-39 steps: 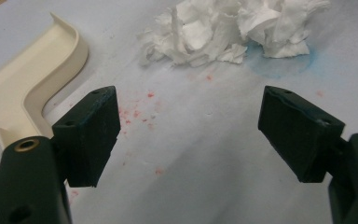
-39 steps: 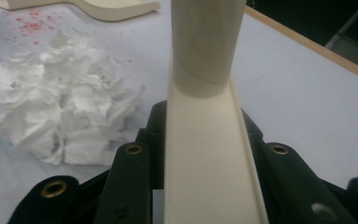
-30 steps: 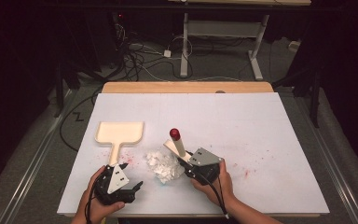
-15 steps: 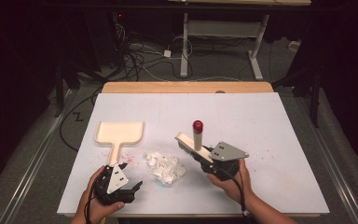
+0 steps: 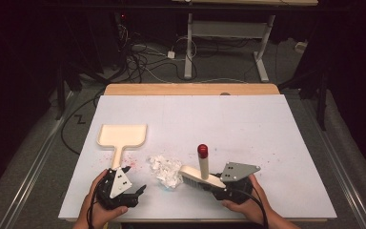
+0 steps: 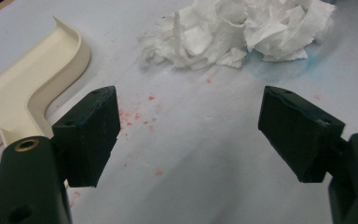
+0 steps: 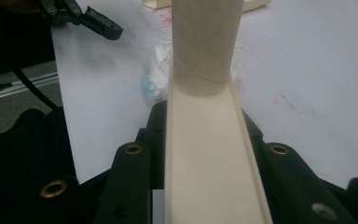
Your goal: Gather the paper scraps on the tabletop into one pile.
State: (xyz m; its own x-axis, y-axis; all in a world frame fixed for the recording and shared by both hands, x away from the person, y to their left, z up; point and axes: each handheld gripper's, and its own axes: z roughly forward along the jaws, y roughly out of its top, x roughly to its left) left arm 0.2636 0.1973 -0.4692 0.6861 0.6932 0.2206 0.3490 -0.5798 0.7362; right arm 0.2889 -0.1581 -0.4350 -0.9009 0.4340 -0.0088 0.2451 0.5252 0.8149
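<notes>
So the right gripper point(image 5: 219, 185) has its jaws clamped on a cream hand brush point(image 5: 198, 175), gripping the flat back of the brush head so the red-capped handle point(image 5: 202, 151) sticks up and away from the jaws (in the right gripper view the brush back runs straight out between them). My guess is it's held that way so the bristle side faces down at the tabletop point(image 5: 248, 129) and can push stuff sideways. The stuff being a crumpled wad of white paper point(image 5: 167, 170), sitting just off the brush's free end, between the two grippers. The left gripper point(image 5: 134, 193) has its jaws spread wide with nothing in them, low over the white surface; in the left gripper view the paper wad point(image 6: 242, 28) lies ahead of the jaws and the cream dustpan point(image 6: 28, 88) is off beside the left jaw, its handle pointing back toward that hand. Looks like it's positioned to grab that handle, but that's my read. Pinkish specks dot the surface around there too.
</notes>
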